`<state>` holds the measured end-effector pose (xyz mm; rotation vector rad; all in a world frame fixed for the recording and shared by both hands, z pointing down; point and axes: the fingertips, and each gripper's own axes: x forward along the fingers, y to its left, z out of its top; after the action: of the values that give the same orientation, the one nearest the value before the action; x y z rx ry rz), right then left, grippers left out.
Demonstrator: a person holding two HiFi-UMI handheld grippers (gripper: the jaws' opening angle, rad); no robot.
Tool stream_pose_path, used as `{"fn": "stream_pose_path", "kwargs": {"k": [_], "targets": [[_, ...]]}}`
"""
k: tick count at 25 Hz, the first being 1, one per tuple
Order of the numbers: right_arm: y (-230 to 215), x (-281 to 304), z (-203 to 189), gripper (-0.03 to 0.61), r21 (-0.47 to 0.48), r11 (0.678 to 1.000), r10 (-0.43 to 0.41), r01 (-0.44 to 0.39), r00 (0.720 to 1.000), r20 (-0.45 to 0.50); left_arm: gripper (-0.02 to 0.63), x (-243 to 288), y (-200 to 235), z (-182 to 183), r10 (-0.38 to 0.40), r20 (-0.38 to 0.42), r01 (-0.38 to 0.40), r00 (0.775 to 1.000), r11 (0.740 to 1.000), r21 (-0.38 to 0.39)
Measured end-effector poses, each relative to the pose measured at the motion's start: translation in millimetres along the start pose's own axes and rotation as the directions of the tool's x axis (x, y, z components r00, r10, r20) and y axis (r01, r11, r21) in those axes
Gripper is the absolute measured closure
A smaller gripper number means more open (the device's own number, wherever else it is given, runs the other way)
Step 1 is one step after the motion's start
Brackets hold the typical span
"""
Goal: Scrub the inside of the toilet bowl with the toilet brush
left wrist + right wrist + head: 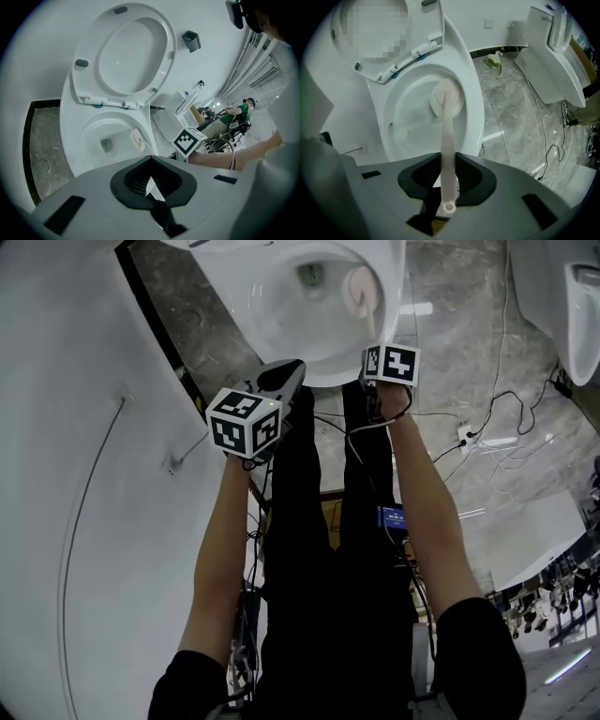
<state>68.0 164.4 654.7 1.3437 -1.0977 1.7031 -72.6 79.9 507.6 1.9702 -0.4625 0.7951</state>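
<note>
Right tool (449, 174) was clamped on the end of the toilet brush (446, 136), whose pale handle ran straight ahead from the jaws and down into the toilet bowl (474, 112). The brush head (447, 98) lay against the bowl's inner wall, beyond the tool and below the raised seat (433, 29). Left tool (151, 182), jaws drawn together on nothing, hung beside the right one, short of the near rim. Step judged in hand: scrubbing. The next move would call for sweeping the head round the wall under steady pressure, with the grip unrelaxed.

Pale pink toilet brush (446, 122), round head against white toilet bowl (401, 117) inner wall
</note>
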Motion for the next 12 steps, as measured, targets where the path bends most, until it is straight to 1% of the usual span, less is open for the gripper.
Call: {"fn": "stream_pose_path", "kwargs": {"k": [3,6,8,12], "targets": [[3.9,4.3,-19.4,0.474,0.083,0.996,0.030,-0.027,0.999,-0.026,0.604,0.4,-0.9,2.8,0.000,0.006,0.000,1.000,1.000,0.004],[9.8,8.0,-37.5,0.474,0.168,0.984,0.061,-0.053,0.997,-0.042,0.604,-1.5,-1.0,3.4,0.000,0.011,0.000,1.000,1.000,0.003],[16.3,10.8,-49.7,0.474,0.232,0.969,0.099,-0.083,0.994,-0.055,0.604,-3.6,-0.4,2.0,0.002,0.008,-0.002,1.000,1.000,0.004],[30.4,14.2,-73.2,0.474,0.346,0.927,0.181,-0.143,0.980,-0.080,0.604,-8.4,0.4,-2.1,0.005,0.008,-0.005,1.000,1.000,-0.002]]}}
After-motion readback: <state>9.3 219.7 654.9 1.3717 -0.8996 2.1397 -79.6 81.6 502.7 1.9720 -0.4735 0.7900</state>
